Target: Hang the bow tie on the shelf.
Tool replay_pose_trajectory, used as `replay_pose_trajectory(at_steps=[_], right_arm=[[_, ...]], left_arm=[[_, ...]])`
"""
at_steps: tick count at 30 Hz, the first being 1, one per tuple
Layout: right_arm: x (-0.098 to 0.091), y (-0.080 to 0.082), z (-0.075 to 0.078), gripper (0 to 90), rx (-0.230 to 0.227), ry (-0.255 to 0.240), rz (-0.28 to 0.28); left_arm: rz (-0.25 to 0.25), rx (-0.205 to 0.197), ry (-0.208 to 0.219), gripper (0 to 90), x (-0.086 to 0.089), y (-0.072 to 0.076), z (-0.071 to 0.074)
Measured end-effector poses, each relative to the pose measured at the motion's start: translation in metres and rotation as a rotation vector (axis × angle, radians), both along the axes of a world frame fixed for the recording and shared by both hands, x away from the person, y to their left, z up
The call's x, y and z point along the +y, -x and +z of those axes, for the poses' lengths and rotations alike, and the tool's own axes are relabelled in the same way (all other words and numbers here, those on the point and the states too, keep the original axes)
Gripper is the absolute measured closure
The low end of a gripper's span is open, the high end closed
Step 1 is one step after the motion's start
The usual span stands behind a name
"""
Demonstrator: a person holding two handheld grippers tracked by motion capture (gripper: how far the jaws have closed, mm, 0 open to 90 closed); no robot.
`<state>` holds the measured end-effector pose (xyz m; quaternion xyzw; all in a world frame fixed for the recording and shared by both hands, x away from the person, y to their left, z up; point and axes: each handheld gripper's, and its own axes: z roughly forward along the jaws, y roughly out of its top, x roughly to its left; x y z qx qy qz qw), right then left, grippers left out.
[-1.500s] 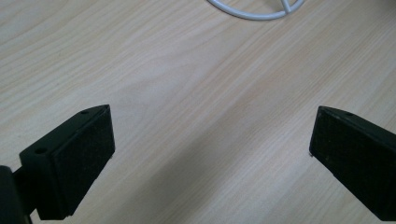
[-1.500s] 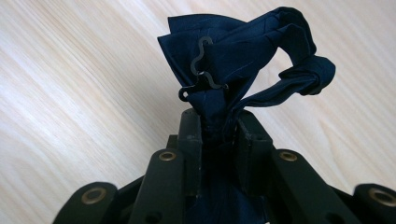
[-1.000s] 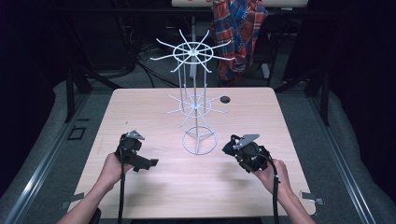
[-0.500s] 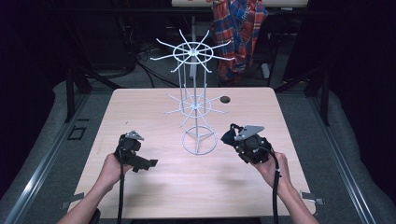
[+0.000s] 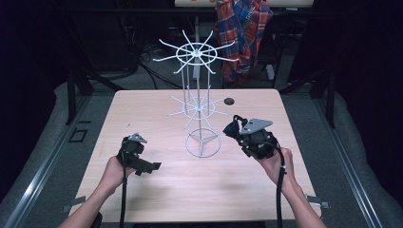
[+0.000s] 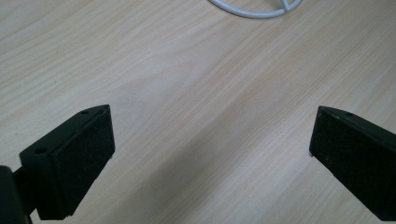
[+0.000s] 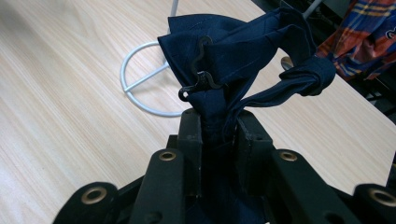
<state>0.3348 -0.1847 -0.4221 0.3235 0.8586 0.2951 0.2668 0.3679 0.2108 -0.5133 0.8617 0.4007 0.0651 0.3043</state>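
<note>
Over the worktop (image 5: 142,109), at four o'clock from the white wire rack (image 5: 199,107), the right tool (image 7: 218,122) is clamped on a bunched navy cloth (image 7: 243,51) with a black hook. Left tool (image 6: 212,140) at eight o'clock, jaws wide apart, nothing between.

The wire rack (image 5: 202,142) stands on the table (image 5: 142,104) at mid-width, its ring base nearer the front edge. Left gripper (image 5: 139,159) sits left of the base, near the front-left corner. Right gripper (image 5: 233,129), holding the cloth (image 7: 233,51), is just right of the base.
</note>
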Motion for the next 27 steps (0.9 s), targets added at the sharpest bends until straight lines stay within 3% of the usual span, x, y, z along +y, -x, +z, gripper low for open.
replay_pose_trajectory(at_steps=[16, 27], right_arm=[[0.005, 0.002, 0.016, 74.4, -0.05, -0.012, 0.02], [0.012, -0.002, 0.016, 74.4, -0.05, 0.001, 0.036]], left_arm=[[0.006, 0.004, 0.0, 0.3, 0.0, 0.0, 0.0], [0.004, 0.006, -0.001, 0.4, 0.001, 0.0, 0.0]])
